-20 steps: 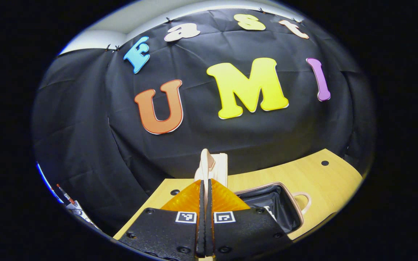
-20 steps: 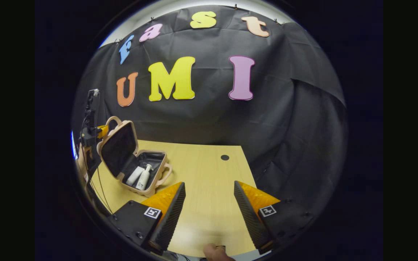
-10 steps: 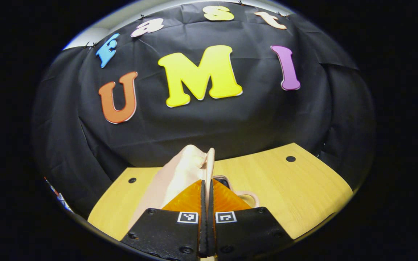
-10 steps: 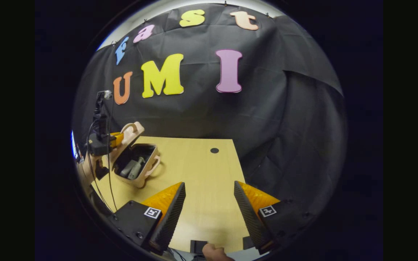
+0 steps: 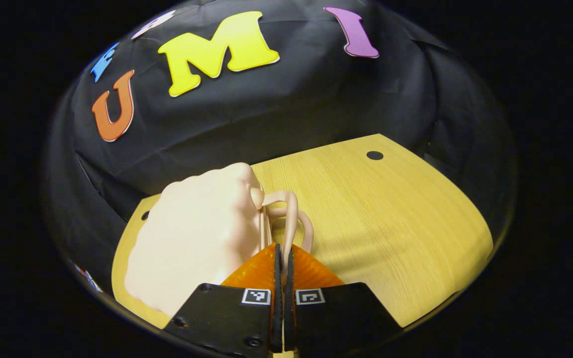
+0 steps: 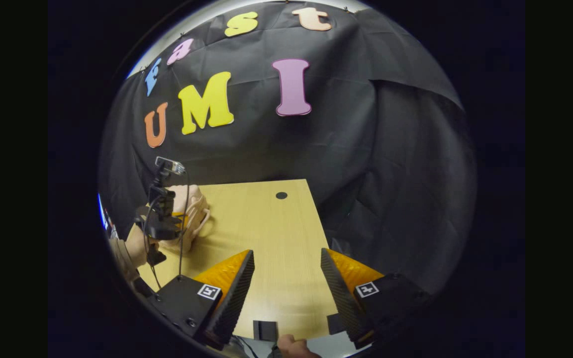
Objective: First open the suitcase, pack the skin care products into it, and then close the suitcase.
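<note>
The pale pink suitcase point(image 5: 202, 233) lies flat on the wooden table point(image 5: 391, 223) with its lid down on the base. Its two loop handles point(image 5: 294, 219) lie one over the other. My left gripper point(image 5: 282, 251) is shut on the lid's handle. The skin care products are hidden inside. In the right gripper view the suitcase point(image 6: 192, 211) sits at the table's far left, with the left gripper point(image 6: 159, 221) and the hand point(image 6: 137, 248) holding it just before it. My right gripper point(image 6: 286, 271) stands open over the table's near edge, holding nothing.
The black cloth wall runs behind and to the right of the table point(image 6: 266, 233). A dark round hole point(image 6: 281, 195) marks the table's far part. A small dark block point(image 6: 265, 329) sits at the front edge, beside a fingertip point(image 6: 289, 343).
My left gripper has swung the lid down by its handle, from upright to flat on the base; the bottles are now covered. The right gripper has stayed open and tilted slightly.
</note>
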A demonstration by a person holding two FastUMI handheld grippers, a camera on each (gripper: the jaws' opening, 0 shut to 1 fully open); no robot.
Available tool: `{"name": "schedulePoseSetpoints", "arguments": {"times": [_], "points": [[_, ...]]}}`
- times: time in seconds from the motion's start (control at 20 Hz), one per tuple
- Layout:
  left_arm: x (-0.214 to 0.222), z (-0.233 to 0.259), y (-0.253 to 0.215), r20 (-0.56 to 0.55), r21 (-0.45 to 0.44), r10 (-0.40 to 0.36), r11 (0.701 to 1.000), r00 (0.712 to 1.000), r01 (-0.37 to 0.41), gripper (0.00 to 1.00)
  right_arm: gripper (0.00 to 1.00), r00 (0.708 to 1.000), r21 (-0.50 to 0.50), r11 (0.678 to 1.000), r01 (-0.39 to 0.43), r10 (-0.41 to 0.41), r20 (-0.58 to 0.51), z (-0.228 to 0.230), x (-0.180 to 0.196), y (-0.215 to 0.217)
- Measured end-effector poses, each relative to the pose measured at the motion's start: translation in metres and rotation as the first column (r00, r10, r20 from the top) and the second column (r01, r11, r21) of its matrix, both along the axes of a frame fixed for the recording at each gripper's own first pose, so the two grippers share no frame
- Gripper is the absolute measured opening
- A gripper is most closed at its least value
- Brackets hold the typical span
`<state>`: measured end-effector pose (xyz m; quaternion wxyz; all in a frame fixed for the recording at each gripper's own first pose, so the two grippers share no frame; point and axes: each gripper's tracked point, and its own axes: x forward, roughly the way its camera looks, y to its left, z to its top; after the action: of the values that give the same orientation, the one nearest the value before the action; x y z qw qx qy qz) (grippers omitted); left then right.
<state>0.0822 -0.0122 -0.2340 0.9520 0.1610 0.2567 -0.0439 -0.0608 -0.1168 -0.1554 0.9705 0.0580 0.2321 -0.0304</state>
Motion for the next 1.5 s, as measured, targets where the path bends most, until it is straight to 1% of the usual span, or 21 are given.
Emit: {"name": "schedulePoseSetpoints", "arguments": {"times": [0.05,0.1,0.15,0.2,0.25,0.3,0.35,0.4,0.45,0.5,0.6,0.65,0.8,1.0,1.05,1.1,1.15,1.25,1.35,1.4,1.5], "points": [[0.003,-0.001,-0.003,-0.010,0.028,-0.018,0.999,1.000,0.019,0.06,0.79,1.000,0.004,1.000,0.003,-0.003,0.003,0.001,0.000,0.001],[0.002,-0.005,-0.009,-0.034,0.011,-0.044,0.999,0.998,0.045,0.14,0.80,1.000,0.005,1.000,0.005,-0.005,0.008,0.004,0.001,0.004],[-0.001,-0.008,-0.018,-0.056,-0.046,-0.067,0.997,0.996,0.064,0.24,0.80,1.000,0.004,1.000,0.005,-0.005,0.013,0.007,0.002,0.007],[-0.004,-0.005,-0.026,-0.063,-0.104,-0.071,0.992,0.995,0.064,0.40,0.80,1.000,0.002,1.000,0.006,-0.006,0.018,0.011,0.002,0.010],[-0.005,0.002,-0.026,-0.056,-0.144,-0.059,0.988,0.997,0.050,0.41,0.80,1.000,0.000,1.000,0.008,-0.008,0.028,0.015,0.004,0.015],[-0.004,0.011,-0.022,-0.043,-0.165,-0.038,0.986,0.998,0.030,0.49,0.77,0.999,-0.002,1.000,0.010,-0.010,0.040,0.021,0.007,0.019],[-0.003,0.021,-0.014,-0.033,-0.182,-0.014,0.983,0.999,0.008,0.57,0.79,0.999,-0.006,1.000,0.012,-0.012,0.050,0.025,0.010,0.025],[-0.005,0.030,-0.009,-0.025,-0.207,0.002,0.978,1.000,-0.007,0.77,0.80,0.998,-0.008,1.000,0.014,-0.014,0.055,0.028,0.013,0.031],[-0.006,0.038,-0.004,-0.017,-0.235,0.020,0.972,1.000,-0.023,0.75,0.80,0.998,-0.009,1.000,0.012,-0.012,0.057,0.029,0.017,0.038],[-0.010,0.048,0.001,-0.006,-0.260,0.034,0.965,0.999,-0.034,0.85,0.80,0.998,-0.010,1.000,0.012,-0.011,0.059,0.031,0.022,0.046],[-0.018,0.074,0.019,0.041,-0.280,0.061,0.959,0.997,-0.047,0.93,0.79,0.998,-0.005,1.000,0.007,-0.007,0.067,0.037,0.033,0.064],[-0.022,0.086,0.030,0.065,-0.277,0.078,0.959,0.995,-0.057,0.95,0.77,0.997,-0.006,1.000,0.004,-0.003,0.071,0.041,0.038,0.074],[-0.046,0.119,0.063,0.120,-0.278,0.128,0.956,0.984,-0.090,0.97,0.79,0.994,-0.008,1.000,-0.013,0.014,0.113,0.060,0.055,0.107],[-0.077,0.177,0.095,0.248,-0.330,0.155,0.942,0.956,-0.067,0.97,0.80,0.983,0.008,0.999,-0.041,0.039,0.178,0.085,0.077,0.155],[-0.082,0.195,0.105,0.275,-0.341,0.164,0.938,0.947,-0.063,0.96,0.78,0.982,0.004,0.999,-0.050,0.048,0.181,0.087,0.081,0.166],[-0.086,0.206,0.113,0.293,-0.347,0.166,0.936,0.942,-0.057,0.97,0.79,0.980,-0.006,0.998,-0.056,0.056,0.189,0.092,0.083,0.176],[-0.090,0.216,0.122,0.307,-0.345,0.180,0.936,0.934,-0.067,0.97,0.77,0.978,-0.016,0.998,-0.067,0.069,0.198,0.099,0.084,0.186],[-0.099,0.232,0.145,0.336,-0.354,0.210,0.932,0.918,-0.084,0.97,0.79,0.973,-0.047,0.996,-0.080,0.089,0.215,0.109,0.084,0.204],[-0.104,0.244,0.160,0.370,-0.372,0.217,0.925,0.903,-0.070,0.96,0.80,0.964,-0.073,0.993,-0.089,0.104,0.243,0.123,0.081,0.220],[-0.105,0.242,0.164,0.376,-0.374,0.216,0.925,0.901,-0.065,0.97,0.80,0.959,-0.085,0.992,-0.094,0.114,0.260,0.129,0.079,0.228],[-0.107,0.229,0.173,0.351,-0.367,0.214,0.927,0.912,-0.076,0.97,0.77,0.951,-0.118,0.988,-0.100,0.130,0.282,0.135,0.076,0.243]]}}
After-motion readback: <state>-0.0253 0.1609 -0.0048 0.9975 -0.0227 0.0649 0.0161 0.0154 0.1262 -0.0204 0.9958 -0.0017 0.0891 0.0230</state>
